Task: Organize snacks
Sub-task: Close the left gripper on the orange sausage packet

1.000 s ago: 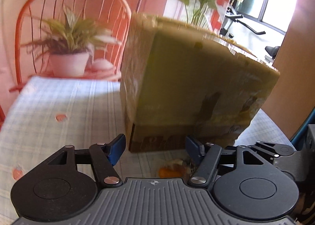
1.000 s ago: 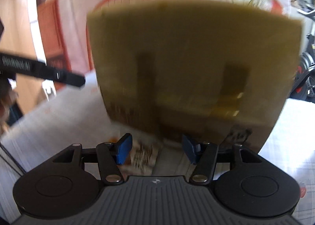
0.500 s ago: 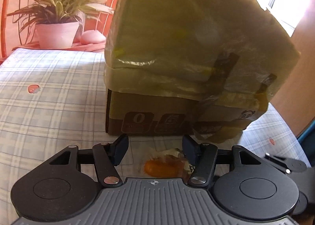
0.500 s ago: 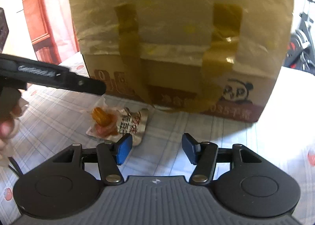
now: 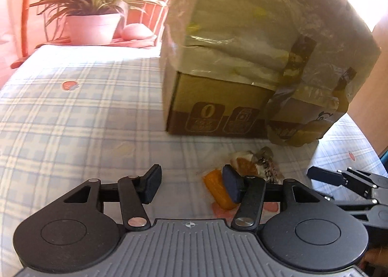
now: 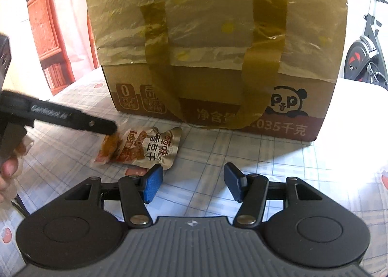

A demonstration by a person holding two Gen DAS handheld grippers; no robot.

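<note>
Two small snack packets lie on the checked tablecloth in front of a taped cardboard box (image 6: 215,59): a silver packet with red print (image 6: 155,148) and a small orange one (image 6: 109,146) at its left. In the left wrist view the orange packet (image 5: 217,188) and the silver packet (image 5: 264,168) lie by the right finger. My left gripper (image 5: 191,183) is open and empty, low over the cloth, the packets at its right fingertip. My right gripper (image 6: 191,183) is open and empty, just right of the silver packet. The box also shows in the left wrist view (image 5: 254,59).
A potted plant (image 5: 94,17) and an orange wire chair stand beyond the table's far edge. The left gripper's finger (image 6: 72,119) reaches over the orange packet in the right wrist view. An exercise bike (image 6: 366,46) stands at the right. The right gripper shows at the left view's right edge (image 5: 349,180).
Both grippers have dropped and pulled back from the box toward the cloth. The packets have come into fuller view. The left gripper now sits beside the packets. Both stayed open.
</note>
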